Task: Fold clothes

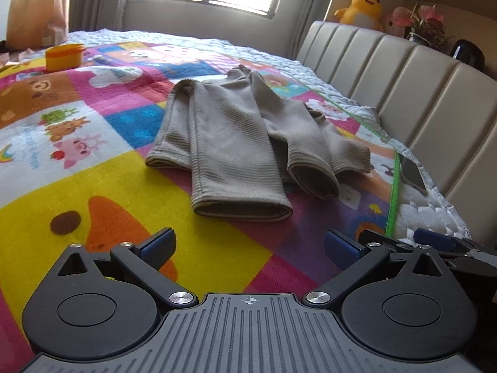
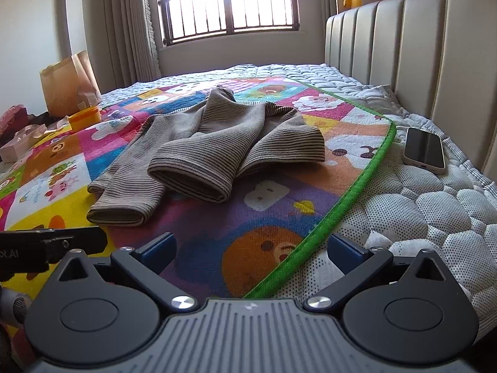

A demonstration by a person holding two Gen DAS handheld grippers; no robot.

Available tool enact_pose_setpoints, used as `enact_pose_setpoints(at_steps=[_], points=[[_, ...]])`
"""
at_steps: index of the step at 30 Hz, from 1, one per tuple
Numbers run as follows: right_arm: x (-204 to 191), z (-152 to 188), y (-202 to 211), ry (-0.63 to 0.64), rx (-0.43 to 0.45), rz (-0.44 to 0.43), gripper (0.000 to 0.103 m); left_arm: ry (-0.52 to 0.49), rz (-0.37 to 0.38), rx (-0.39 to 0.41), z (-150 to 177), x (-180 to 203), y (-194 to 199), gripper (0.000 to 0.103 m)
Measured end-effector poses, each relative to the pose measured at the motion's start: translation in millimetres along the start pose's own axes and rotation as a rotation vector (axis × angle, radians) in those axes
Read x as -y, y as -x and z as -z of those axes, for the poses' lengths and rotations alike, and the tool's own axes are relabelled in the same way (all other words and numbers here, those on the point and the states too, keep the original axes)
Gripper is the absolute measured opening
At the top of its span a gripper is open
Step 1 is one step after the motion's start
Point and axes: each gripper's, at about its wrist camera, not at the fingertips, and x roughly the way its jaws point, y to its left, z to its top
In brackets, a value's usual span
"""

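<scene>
Both my tools, left tool [image 1: 250,247] and right tool [image 2: 251,248], hang with fingers spread wide, gripping nothing. Ahead, the striped garment [image 1: 236,130] lies crumpled on the cartoon blanket [image 1: 77,168]. Only my right view shows the whole phone [image 2: 425,150] on the bed's mattress [image 2: 441,217].

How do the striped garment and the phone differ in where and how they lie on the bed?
The striped garment lies rumpled on the colourful cartoon blanket, sleeves overlapping; the phone lies flat on the bare quilted mattress, outside the blanket's green edge. The garment is soft, brown-striped and much larger in view; the phone is rigid, dark and glossy. Both lie untouched, ahead of the open left tool and right tool.
</scene>
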Motion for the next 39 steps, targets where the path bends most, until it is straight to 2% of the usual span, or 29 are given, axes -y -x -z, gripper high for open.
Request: enact_pose_setpoints(at_steps=[4, 9, 11, 13, 16, 19, 22, 23, 25, 28, 30, 32, 35, 37, 39], points=[[6, -21, -18, -0.025, 0.001, 0.001, 0.103, 0.067, 0.065, 0.027, -22, -18, -16, 0.103], [15, -58, -44, -0.071, 0.04, 0.006, 0.103, 0.062, 0.059, 0.007, -60, -34, -45, 0.103], [20, -74, -59, -0.11, 0.057, 0.003, 0.103, 0.085, 0.096, -0.011, -75, -44, -59, 0.103], [26, -87, -73, -0.159, 0.077, -0.011, 0.103, 0.125, 0.171, -0.04, -91, -56, -79, 0.103], [36, -108, -95, -0.205, 0.132, -0.037, 0.103, 0.175, 0.227, -0.064, -112, -72, -110, 0.103], [41, -132, -115, -0.127, 0.224, 0.002, 0.103, 0.103, 0.115, -0.002, -130, -76, -123, 0.103], [50, -147, -143, -0.027, 0.287, 0.052, 0.103, -0.068, -0.051, 0.118, -138, -72, -124, 0.103], [55, -148, -154, -0.013, 0.283, 0.057, 0.103, -0.126, -0.109, 0.157, -138, -70, -124, 0.103], [64, -148, -174, -0.021, 0.237, 0.03, 0.103, -0.197, -0.171, 0.196, -133, -70, -128, 0.103], [64, -140, -193, -0.027, 0.165, -0.019, 0.103, -0.223, -0.158, 0.152, -127, -73, -142, 0.103], [56, -133, -197, 0.007, 0.139, -0.024, 0.103, -0.284, -0.179, 0.131, -122, -67, -152, 0.103], [48, -128, -198, 0.031, 0.107, -0.022, 0.103, -0.303, -0.217, 0.138, -120, -64, -155, 0.103], [39, -116, -204, 0.032, 0.009, -0.041, 0.103, -0.257, -0.188, 0.095, -117, -65, -159, 0.103], [37, -110, -201, 0.024, -0.01, -0.023, 0.103, -0.222, -0.189, 0.046, -112, -68, -163, 0.103], [39, -107, -197, -0.015, -0.046, -0.032, 0.103, -0.203, -0.184, 0.042, -108, -72, -158, 0.103]])
